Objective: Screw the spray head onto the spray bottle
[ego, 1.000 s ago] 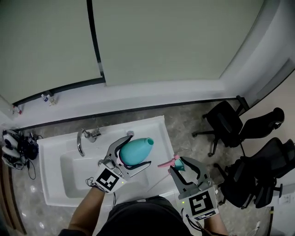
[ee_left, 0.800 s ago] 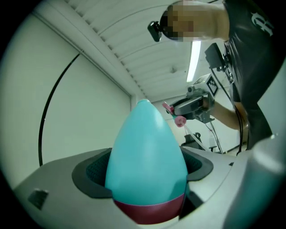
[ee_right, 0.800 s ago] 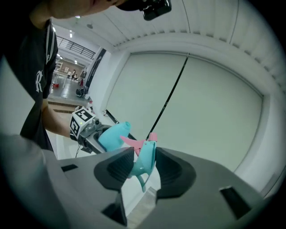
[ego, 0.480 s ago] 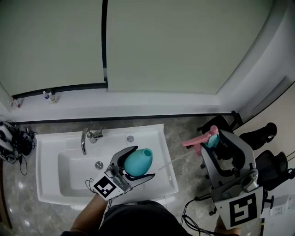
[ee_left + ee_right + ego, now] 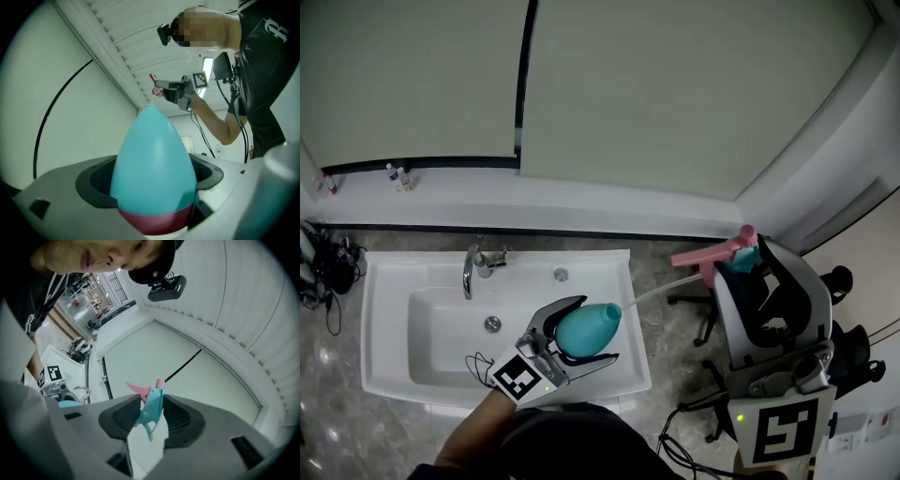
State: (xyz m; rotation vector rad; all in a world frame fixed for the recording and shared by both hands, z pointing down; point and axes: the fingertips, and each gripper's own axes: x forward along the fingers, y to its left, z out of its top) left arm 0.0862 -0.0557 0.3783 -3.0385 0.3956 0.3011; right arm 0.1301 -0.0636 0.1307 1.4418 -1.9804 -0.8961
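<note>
Your left claw [image 5: 598,330] sits low and close in front of you, with your forearm [image 5: 473,433] reaching forward and its jaws clamped on the teal egg-shaped plastic spray bottle [image 5: 581,328]. Your right claw [image 5: 742,264] is held high, well to the right of the left claw. It points level, its jaws pinching the teal-and-pink plastic spray head [image 5: 727,253].

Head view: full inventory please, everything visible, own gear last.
White rectangular sink: 1, white, centre-left.
Chrome faucet: 1, silver, sink's back rim.
Teal egg-shaped plastic spray bottle: 1, teal, in left gripper over sink.
Teal-and-pink plastic spray head: 1, clear dip tube, in right gripper, right of sink.
Small bottles: about 3, pale, back ledge, left.
Black office chairs: count unclear, right.
Left gripper: 1, shut on bottle.
Right gripper: 1, shut on spray head.
</note>
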